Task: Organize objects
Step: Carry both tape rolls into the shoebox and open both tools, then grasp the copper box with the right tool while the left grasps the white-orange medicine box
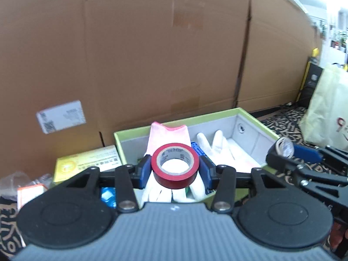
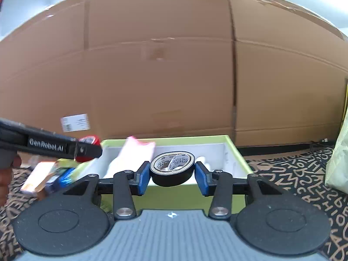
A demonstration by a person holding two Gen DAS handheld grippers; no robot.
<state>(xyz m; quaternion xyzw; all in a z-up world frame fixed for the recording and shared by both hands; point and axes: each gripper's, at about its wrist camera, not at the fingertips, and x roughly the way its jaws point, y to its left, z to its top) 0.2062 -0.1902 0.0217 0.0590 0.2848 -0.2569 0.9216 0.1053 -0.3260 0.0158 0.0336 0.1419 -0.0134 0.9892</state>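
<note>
My left gripper (image 1: pixel 175 169) is shut on a roll of red tape (image 1: pixel 175 168), held above the near edge of a green box (image 1: pixel 254 117) with a grey inside. White gloves (image 1: pixel 219 145) with pink cuffs lie in that box. My right gripper (image 2: pixel 172 172) is shut on a roll of black tape (image 2: pixel 172 169), in front of the same green box (image 2: pixel 236 150). In the left wrist view the right gripper (image 1: pixel 282 150) enters from the right with the black tape. In the right wrist view the left gripper (image 2: pixel 88 148) reaches in from the left with the red tape.
A big brown cardboard box (image 1: pixel 165 50) stands close behind the green box. A yellow packet (image 1: pixel 87 163) and small packages (image 2: pixel 41 178) lie left of it on a patterned cloth (image 2: pixel 293 182). A cream bag (image 1: pixel 328 108) stands at the right. A hand (image 2: pixel 5 180) shows at the left edge.
</note>
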